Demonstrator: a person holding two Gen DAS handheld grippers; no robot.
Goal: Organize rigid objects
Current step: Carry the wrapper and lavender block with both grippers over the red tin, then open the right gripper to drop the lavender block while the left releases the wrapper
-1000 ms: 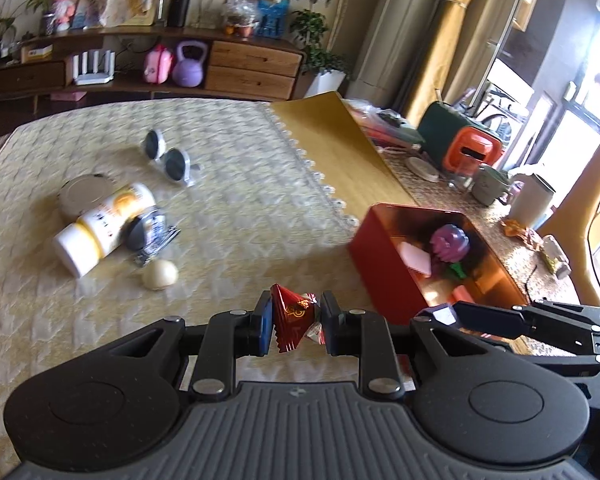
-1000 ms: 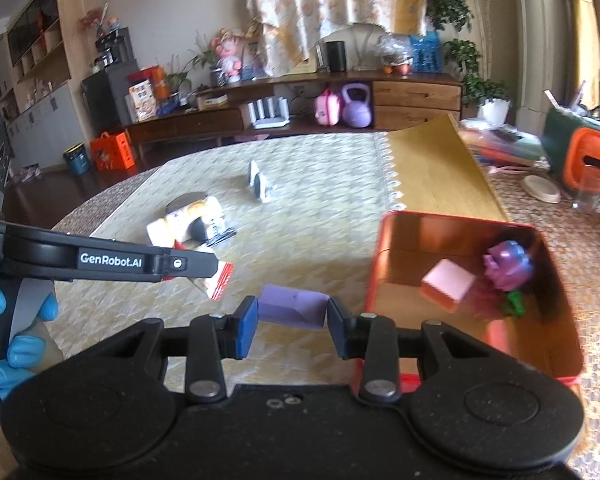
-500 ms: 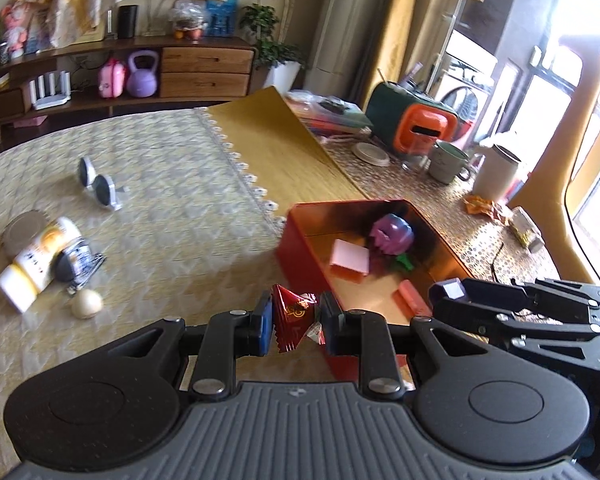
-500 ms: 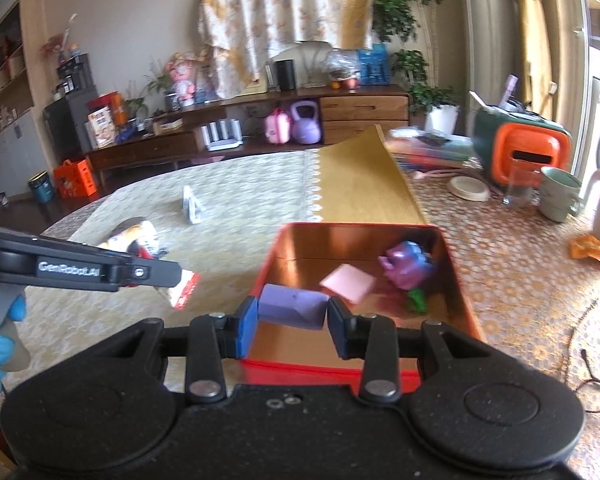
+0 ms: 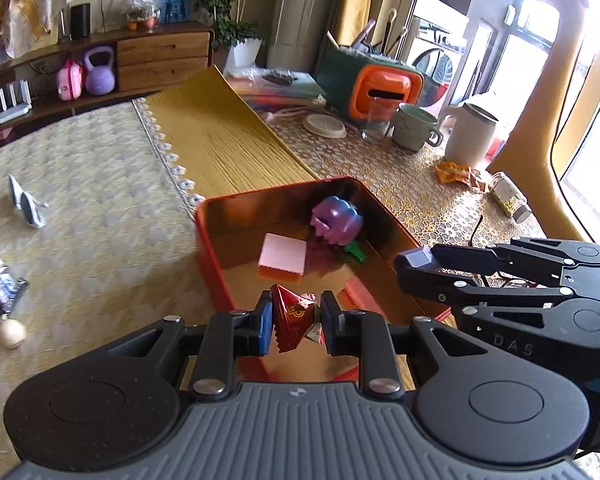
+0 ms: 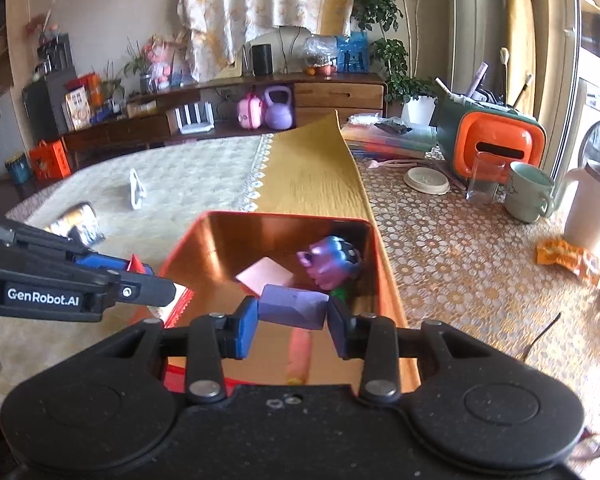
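A red tin box stands on the table with a purple toy, a pink pad and a pink stick inside. My left gripper is shut on a red foil packet and holds it over the box's near left wall. My right gripper is shut on a purple block above the box's near end. Each gripper shows in the other's view, the right one and the left one.
Sunglasses, a small ball and a bottle lie on the cream cloth to the left. Right of the box stand a mug, a white jug, a glass and an orange-green container.
Both grippers have moved to the right with their loads and now hover over the red box. The objects on the cloth have slid to the left edge of both views.
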